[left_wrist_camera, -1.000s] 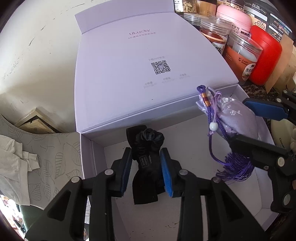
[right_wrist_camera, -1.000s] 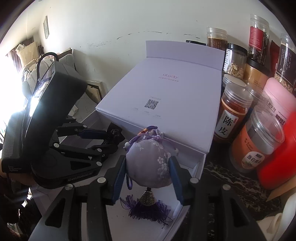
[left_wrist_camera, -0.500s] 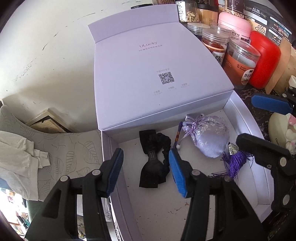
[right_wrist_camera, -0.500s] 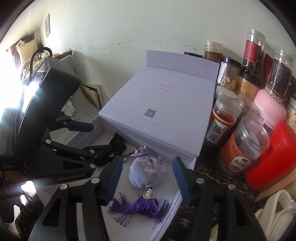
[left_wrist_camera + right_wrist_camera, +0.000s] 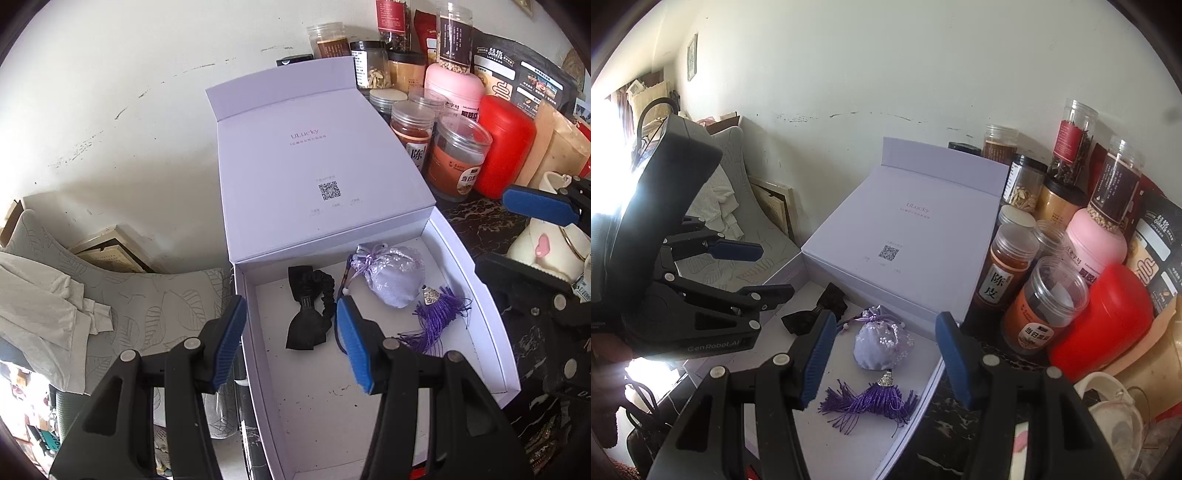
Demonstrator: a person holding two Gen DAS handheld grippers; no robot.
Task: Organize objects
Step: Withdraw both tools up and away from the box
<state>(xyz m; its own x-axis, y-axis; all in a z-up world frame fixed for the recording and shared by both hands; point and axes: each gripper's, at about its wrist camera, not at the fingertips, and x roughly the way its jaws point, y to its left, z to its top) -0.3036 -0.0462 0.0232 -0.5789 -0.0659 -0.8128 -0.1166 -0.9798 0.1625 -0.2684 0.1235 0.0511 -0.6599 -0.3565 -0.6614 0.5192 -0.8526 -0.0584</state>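
A white open box point(image 5: 491, 317) point(image 5: 923, 384) holds a black bow hair tie point(image 5: 308, 314) point(image 5: 816, 314) and a lilac embroidered sachet point(image 5: 393, 275) point(image 5: 881, 345) with a purple tassel point(image 5: 436, 321) point(image 5: 868, 404). The box's lilac lid point(image 5: 314, 162) point(image 5: 908, 229) lies folded back behind it. My left gripper point(image 5: 291, 328) is open and empty above the near left of the box. My right gripper point(image 5: 884, 350) is open and empty above the sachet; it shows at the right of the left wrist view point(image 5: 517, 236).
Several jars point(image 5: 458, 155) point(image 5: 1045, 299), a red canister point(image 5: 504, 144) point(image 5: 1104, 317) and a pink canister point(image 5: 454, 88) crowd the dark counter right of the box. A white wall stands behind. A leaf-print cushion point(image 5: 147, 295) with white cloth lies to the left.
Both grippers opened and let go: the bow and the sachet now lie in the box. Both grippers pulled back and up from the box.
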